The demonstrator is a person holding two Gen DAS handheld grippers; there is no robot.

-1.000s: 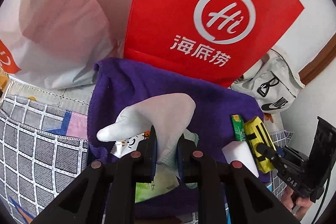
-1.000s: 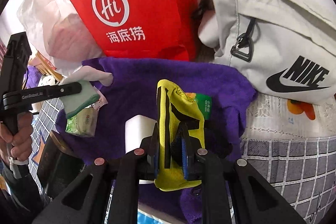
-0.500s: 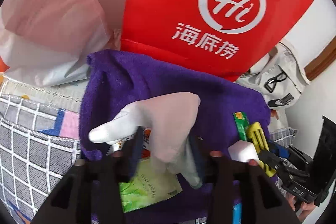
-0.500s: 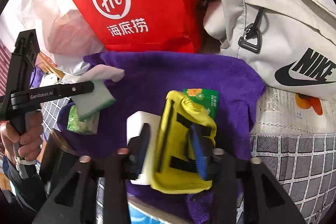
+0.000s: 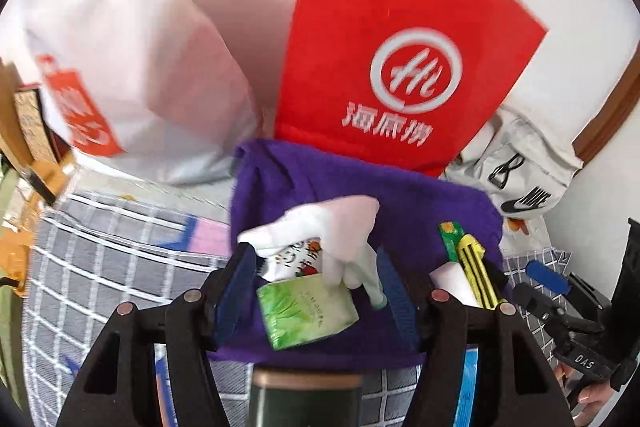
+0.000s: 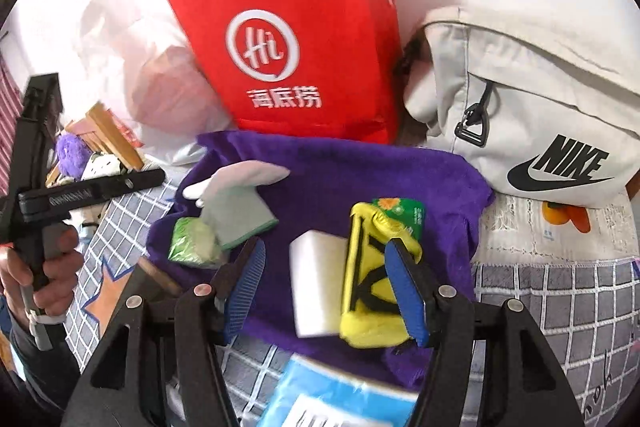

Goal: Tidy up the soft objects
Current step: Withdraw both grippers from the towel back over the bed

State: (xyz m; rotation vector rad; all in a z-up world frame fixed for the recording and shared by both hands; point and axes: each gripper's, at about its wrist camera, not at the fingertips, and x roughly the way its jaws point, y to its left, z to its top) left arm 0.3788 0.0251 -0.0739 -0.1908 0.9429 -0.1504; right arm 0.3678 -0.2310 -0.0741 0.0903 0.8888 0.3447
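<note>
A purple towel lies spread on the checked cloth. On it lie a white glove, a green tissue pack, a white sponge, a yellow-and-black glove and a green packet. My left gripper is open, its jaws wide on either side of the white glove and tissue pack. My right gripper is open around the sponge and yellow glove.
A red paper bag stands behind the towel. A white plastic bag is left of it. A grey Nike bag is to the right. A blue packet lies near the front edge.
Both grippers have opened. The left let go of the white glove, the right let go of the yellow glove; both gloves now lie on the towel. Both grippers pulled back slightly.
</note>
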